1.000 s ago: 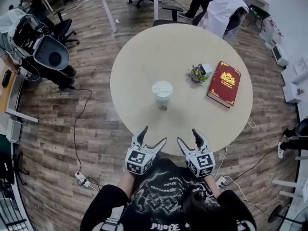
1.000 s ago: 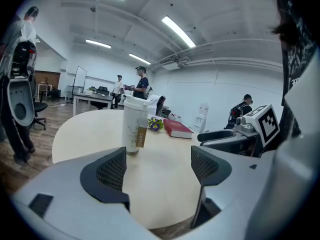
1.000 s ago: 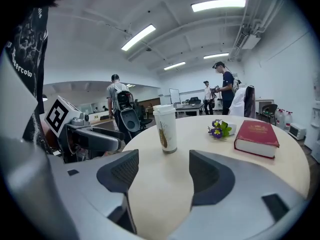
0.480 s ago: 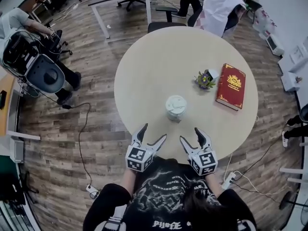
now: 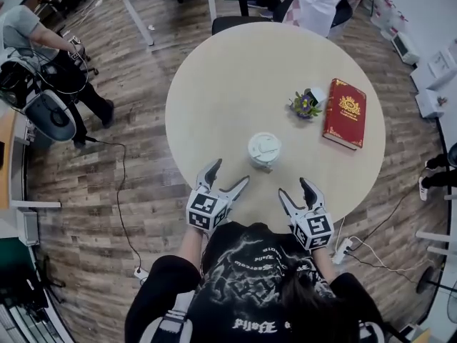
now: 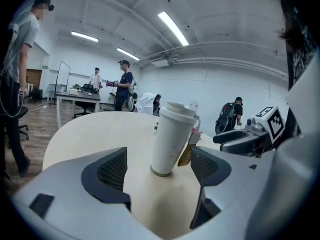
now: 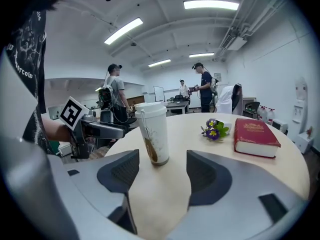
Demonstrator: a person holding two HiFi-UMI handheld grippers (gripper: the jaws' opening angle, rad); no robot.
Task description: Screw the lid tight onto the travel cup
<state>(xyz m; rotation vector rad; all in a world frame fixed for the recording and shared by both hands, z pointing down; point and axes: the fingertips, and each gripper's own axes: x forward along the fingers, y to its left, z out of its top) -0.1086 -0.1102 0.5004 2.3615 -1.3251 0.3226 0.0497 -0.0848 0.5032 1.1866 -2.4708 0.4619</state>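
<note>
A white travel cup (image 5: pixel 264 151) (image 6: pixel 171 138) (image 7: pixel 153 132) stands upright on the round beige table (image 5: pixel 228 84), its white lid (image 5: pixel 264 146) sitting on top and a brown tag hanging down its side. My left gripper (image 5: pixel 227 179) hovers at the table's near edge, left of the cup, open with nothing between its fingers. My right gripper (image 5: pixel 296 191) is at the near edge to the cup's right, also open and empty. Both are a short way from the cup and touch nothing.
A red book (image 5: pixel 344 113) (image 7: pixel 255 136) lies at the table's right, a small bunch of purple flowers (image 5: pixel 305 104) (image 7: pixel 214 129) beside it. Chairs, desks and several people stand around the room; cables run over the wooden floor.
The view has shifted, so the cup now sits nearer both grippers. The grippers have spread a little further apart and stay open.
</note>
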